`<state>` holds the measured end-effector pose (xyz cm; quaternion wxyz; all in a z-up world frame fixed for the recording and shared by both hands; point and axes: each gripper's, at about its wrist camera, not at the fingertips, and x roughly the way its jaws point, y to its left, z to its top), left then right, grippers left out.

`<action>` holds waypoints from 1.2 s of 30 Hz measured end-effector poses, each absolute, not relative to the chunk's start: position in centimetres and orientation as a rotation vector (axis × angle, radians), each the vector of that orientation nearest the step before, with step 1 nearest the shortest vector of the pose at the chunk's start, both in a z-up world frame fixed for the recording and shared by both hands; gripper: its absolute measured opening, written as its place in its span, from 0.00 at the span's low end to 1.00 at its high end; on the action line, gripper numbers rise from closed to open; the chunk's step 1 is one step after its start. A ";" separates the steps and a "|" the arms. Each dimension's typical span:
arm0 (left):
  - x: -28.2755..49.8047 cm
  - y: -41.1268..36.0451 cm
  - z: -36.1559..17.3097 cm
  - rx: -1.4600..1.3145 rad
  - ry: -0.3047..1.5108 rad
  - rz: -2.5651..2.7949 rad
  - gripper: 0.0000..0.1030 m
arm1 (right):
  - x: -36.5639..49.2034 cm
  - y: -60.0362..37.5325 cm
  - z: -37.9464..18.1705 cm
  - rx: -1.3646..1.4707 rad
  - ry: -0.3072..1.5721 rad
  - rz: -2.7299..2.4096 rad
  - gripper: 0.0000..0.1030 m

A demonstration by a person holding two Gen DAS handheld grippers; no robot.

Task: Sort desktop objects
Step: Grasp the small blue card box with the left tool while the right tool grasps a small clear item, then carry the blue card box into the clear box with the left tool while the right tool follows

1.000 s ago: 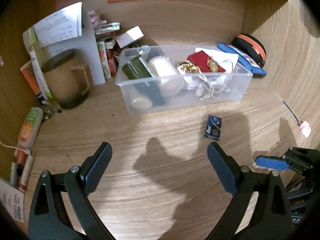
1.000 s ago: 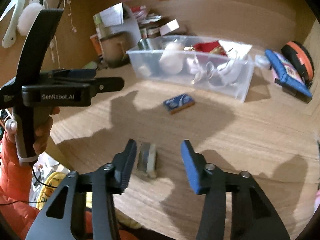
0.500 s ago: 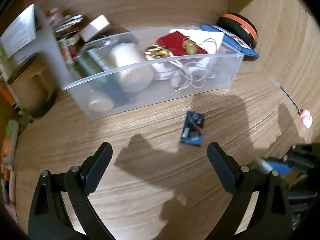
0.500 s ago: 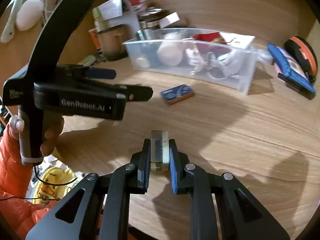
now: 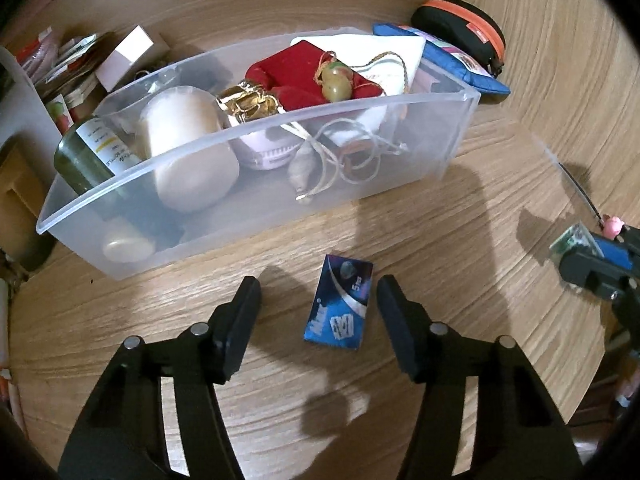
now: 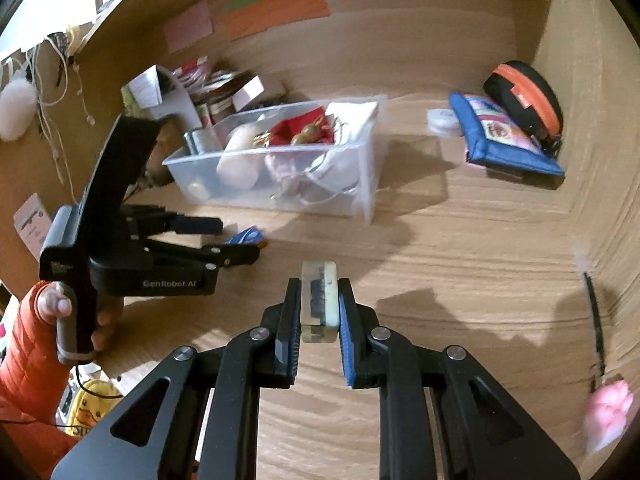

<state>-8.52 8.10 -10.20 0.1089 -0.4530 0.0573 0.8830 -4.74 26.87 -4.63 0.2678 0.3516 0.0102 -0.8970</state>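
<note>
A small blue packet (image 5: 339, 306) lies flat on the wooden desk just in front of a clear plastic bin (image 5: 440, 148). My left gripper (image 5: 318, 306) is open, its fingers on either side of the packet, low over the desk. My right gripper (image 6: 319, 306) is shut on a small clear box (image 6: 319, 300) with a dark insert, held above the desk. It also shows at the right edge of the left wrist view (image 5: 573, 242). The bin (image 6: 360, 184) holds a green bottle, a white roll, a red pouch and cords.
A blue pouch (image 6: 502, 138) and a black-and-orange case (image 6: 524, 96) lie at the back right. A pen with a pink charm (image 6: 600, 380) lies at the right. Boxes and papers (image 6: 208, 92) are stacked at the back left. Wooden walls close the back and right.
My right gripper closed on the clear box and lifted it off the desk. My left gripper moved forward and down until its open fingers straddle the blue packet.
</note>
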 end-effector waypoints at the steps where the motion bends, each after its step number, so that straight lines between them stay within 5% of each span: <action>1: -8.5 8.1 -10.2 -1.326 0.169 2.599 0.54 | -4.7 27.0 -4.6 0.946 0.023 -2.420 0.14; 10: -8.3 8.2 -10.1 -1.288 0.182 2.605 0.26 | -5.5 26.4 -4.9 0.950 0.017 -2.395 0.14; 36: -6.4 1.9 -4.5 -1.126 0.018 2.737 0.25 | -8.4 21.5 -2.0 0.889 0.095 -2.355 0.14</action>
